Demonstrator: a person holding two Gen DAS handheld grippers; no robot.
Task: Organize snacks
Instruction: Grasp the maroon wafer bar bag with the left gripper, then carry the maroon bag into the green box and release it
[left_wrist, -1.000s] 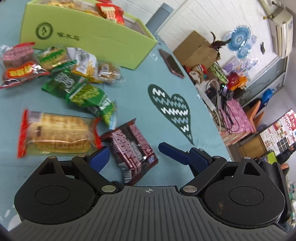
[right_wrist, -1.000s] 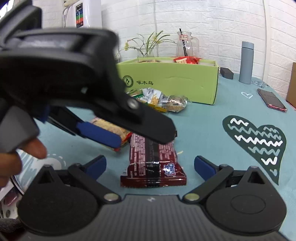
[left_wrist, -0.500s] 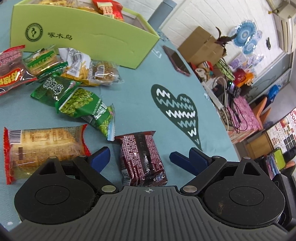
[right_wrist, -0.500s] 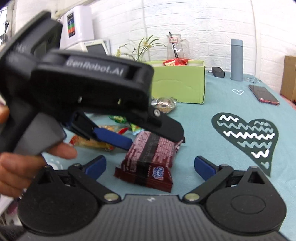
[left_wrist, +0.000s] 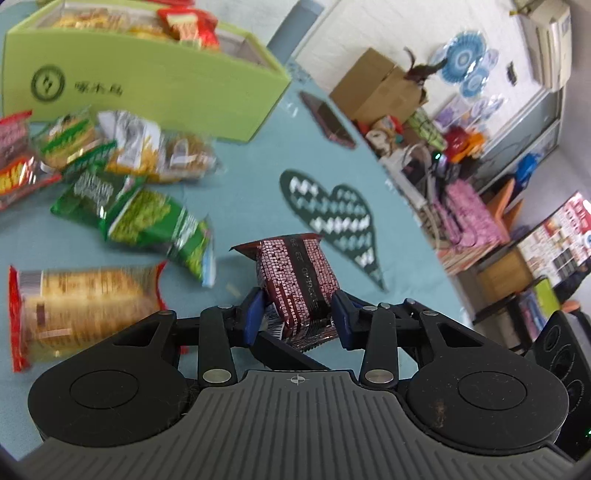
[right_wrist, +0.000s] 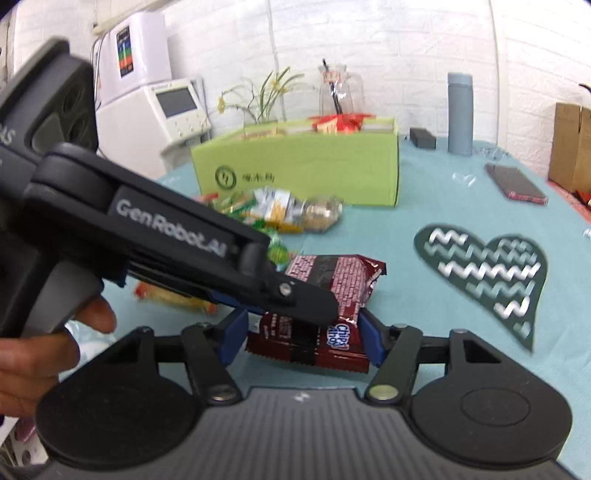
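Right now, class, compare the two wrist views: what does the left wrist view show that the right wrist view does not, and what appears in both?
Only the left wrist view shows the whole long cracker pack with red ends and the cluttered room corner beyond the table.

Only the right wrist view shows the white appliance, the potted plant, the grey bottle at full height and the person's hand.

Both show the dark red cookie pack, with the left gripper and right gripper shut on it, plus the green box and heart print.
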